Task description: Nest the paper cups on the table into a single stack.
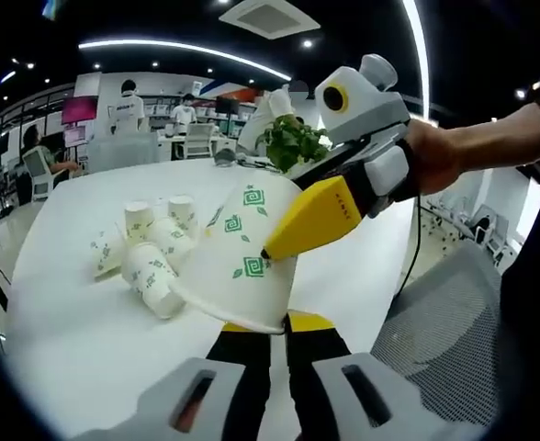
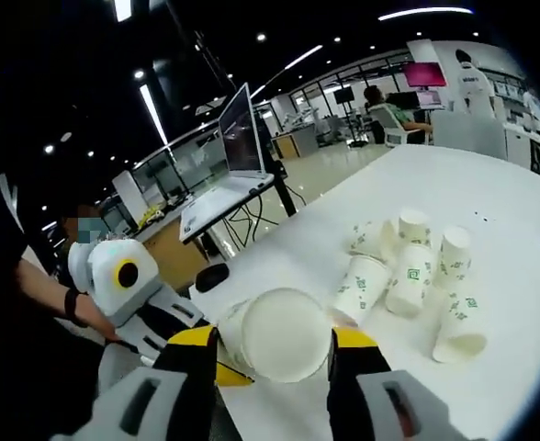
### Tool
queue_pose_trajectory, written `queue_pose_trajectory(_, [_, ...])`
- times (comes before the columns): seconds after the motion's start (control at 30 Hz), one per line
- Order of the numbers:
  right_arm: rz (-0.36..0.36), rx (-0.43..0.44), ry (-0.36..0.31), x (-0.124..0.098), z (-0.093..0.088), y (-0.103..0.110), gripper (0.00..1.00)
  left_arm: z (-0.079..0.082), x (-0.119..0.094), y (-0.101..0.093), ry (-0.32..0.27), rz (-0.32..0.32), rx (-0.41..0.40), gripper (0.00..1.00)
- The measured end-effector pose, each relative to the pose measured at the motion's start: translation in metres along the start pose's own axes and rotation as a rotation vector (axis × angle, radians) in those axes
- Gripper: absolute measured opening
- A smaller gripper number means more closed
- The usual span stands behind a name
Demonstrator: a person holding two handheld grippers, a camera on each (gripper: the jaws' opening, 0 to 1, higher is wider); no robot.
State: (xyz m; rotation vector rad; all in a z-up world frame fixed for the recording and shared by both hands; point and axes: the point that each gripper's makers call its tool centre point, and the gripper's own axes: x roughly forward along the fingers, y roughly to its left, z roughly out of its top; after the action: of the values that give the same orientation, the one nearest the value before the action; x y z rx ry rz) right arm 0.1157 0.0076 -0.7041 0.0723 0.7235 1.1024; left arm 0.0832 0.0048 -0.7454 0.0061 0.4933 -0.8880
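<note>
A white paper cup with green square patterns (image 1: pixel 236 266) hangs above the table between both grippers. My left gripper (image 1: pixel 270 323) is shut on its near end, yellow tips on either side. My right gripper (image 1: pixel 279 241) comes in from the right with one yellow jaw pressed on the cup's side. In the right gripper view the cup's round white end (image 2: pixel 284 335) faces the camera between my right gripper's (image 2: pixel 275 344) jaws, and the left gripper (image 2: pixel 219 367) reaches in from the left. Several more cups (image 1: pixel 151 248) lie and stand in a loose pile (image 2: pixel 408 276) on the white table (image 1: pixel 68 349).
A potted green plant (image 1: pixel 293 142) stands at the table's far side. A grey mesh chair (image 1: pixel 444 312) is beside the table. A monitor on a stand (image 2: pixel 238 129) and a small black object (image 2: pixel 212 276) sit near the table's edge. People work at desks behind.
</note>
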Motion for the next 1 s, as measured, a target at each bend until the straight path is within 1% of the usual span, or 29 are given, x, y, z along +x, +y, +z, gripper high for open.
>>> queue_pose_trajectory(0.17, [-0.019, -0.016, 0.004, 0.0, -0.001, -0.002, 0.48, -0.003, -0.002, 0.002, 0.014, -0.004, -0.021, 0.0])
queue_pose_trajectory(0.33, [-0.028, -0.034, 0.008, 0.0, -0.001, 0.002, 0.48, -0.005, -0.003, 0.004, 0.024, 0.003, -0.033, 0.0])
queue_pose_trajectory(0.4, [-0.037, -0.039, 0.013, 0.0, -0.002, 0.001, 0.47, -0.008, -0.003, 0.005, 0.038, 0.012, -0.039, 0.0])
queue_pose_trajectory(0.43, [-0.043, -0.043, 0.016, -0.001, -0.003, -0.003, 0.46, -0.011, -0.003, 0.007, 0.054, 0.026, -0.034, 0.0])
queue_pose_trajectory(0.53, [-0.041, -0.037, 0.019, 0.0, -0.005, -0.004, 0.46, -0.014, -0.003, 0.008, 0.067, 0.032, -0.032, 0.0])
queue_pose_trajectory(0.6, [-0.036, -0.035, 0.02, -0.001, -0.004, -0.002, 0.44, -0.018, -0.004, 0.01, 0.087, 0.046, -0.016, 0.0])
queue_pose_trajectory(0.73, [-0.026, -0.038, 0.026, 0.004, -0.008, 0.001, 0.44, -0.019, -0.005, 0.009, 0.101, 0.048, 0.012, 0.0])
queue_pose_trajectory(0.87, [-0.025, -0.048, 0.033, 0.009, -0.012, 0.003, 0.46, -0.019, -0.005, 0.003, 0.117, 0.044, 0.053, 0.0])
queue_pose_trajectory(1.0, [-0.018, -0.036, 0.033, 0.012, -0.012, 0.005, 0.47, -0.021, -0.005, 0.001, 0.128, 0.036, 0.077, 0.0])
